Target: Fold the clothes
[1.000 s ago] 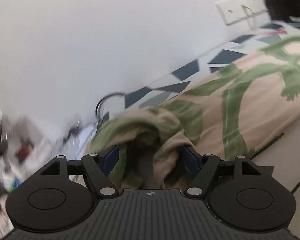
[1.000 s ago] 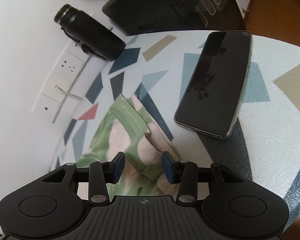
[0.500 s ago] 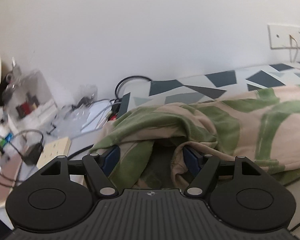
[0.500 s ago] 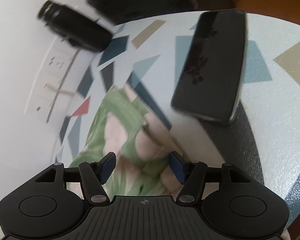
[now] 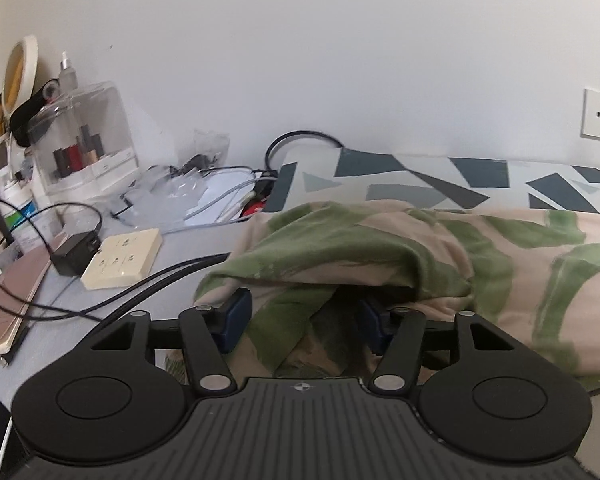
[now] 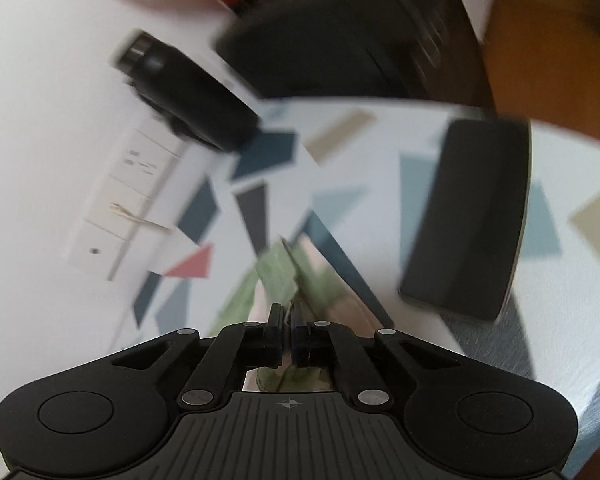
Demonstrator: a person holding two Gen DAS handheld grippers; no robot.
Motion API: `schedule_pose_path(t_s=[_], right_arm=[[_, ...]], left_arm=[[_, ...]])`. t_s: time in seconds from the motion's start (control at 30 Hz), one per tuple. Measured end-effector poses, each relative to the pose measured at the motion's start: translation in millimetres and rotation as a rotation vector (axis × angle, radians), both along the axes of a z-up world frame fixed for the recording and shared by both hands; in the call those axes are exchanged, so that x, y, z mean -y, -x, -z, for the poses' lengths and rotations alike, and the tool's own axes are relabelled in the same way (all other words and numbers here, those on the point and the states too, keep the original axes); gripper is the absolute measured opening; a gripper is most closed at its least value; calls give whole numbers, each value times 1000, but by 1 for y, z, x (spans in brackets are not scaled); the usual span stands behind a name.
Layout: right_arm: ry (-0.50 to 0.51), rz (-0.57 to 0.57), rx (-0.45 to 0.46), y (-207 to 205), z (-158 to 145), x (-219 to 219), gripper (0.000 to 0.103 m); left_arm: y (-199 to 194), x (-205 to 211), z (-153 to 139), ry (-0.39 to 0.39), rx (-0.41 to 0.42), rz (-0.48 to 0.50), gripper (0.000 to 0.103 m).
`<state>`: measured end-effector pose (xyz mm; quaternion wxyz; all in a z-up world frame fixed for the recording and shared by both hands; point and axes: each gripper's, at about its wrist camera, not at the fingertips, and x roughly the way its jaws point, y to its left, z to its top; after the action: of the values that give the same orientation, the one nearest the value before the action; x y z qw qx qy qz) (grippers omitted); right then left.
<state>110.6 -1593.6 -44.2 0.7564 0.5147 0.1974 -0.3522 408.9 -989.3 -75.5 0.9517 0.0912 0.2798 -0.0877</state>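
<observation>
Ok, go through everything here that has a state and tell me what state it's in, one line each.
Right gripper: shut on a corner of the garment.
Left gripper: jaws have just been closing, bunched garment between them; pads not clearly pressing.
Garment: crumpled, not yet folded.
Phone: flat on the patterned table, screen dark.
Black adapter: plugged into the cream power strip.

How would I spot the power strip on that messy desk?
Start at the clear plastic makeup box on the desk's left side by the wall. In front of it lies the power strip, flat and cream, with a black plug stuck in its left end. Nothing else there is cream and square.
</observation>
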Motion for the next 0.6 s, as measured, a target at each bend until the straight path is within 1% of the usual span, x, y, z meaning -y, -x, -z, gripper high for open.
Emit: schedule_pose_path(t_s=[0.03,0.07,0.13,0.23,0.27,0.3,0.33,0.37,0.47,0.53,0.6], right_arm=[[21,-7,-1,5,-6,-4,3],[15,-19,-12,9,-7,-6,3],[-13,-36,-65,18,1,-12,3],[-31,3,-206,24,22,-15,3],[-39,18,-263,26,29,-15,7],[-40,14,-283,28,33,-16,7],[-36,3,-272,29,32,-19,15],[-33,-8,-260,30,31,-23,29],[-32,-44,-232,30,29,-32,47],[-48,-61,-217,27,32,-39,53],[-63,-24,-182,27,36,-42,52]], left_arm=[[0,-1,1,1,-3,1,59],[0,-1,1,-3,-6,6,59],[0,0,4,-15,-9,18,59],[-1,1,5,-15,-17,22,59],[-1,2,5,-15,-20,23,59],[-1,2,4,-14,-22,25,59],[-1,2,4,-13,-25,27,60],[0,2,3,-10,-29,30,61],[3,2,1,13,-37,23,64],[6,2,0,26,-44,17,64],[9,3,-1,31,-51,13,64]])
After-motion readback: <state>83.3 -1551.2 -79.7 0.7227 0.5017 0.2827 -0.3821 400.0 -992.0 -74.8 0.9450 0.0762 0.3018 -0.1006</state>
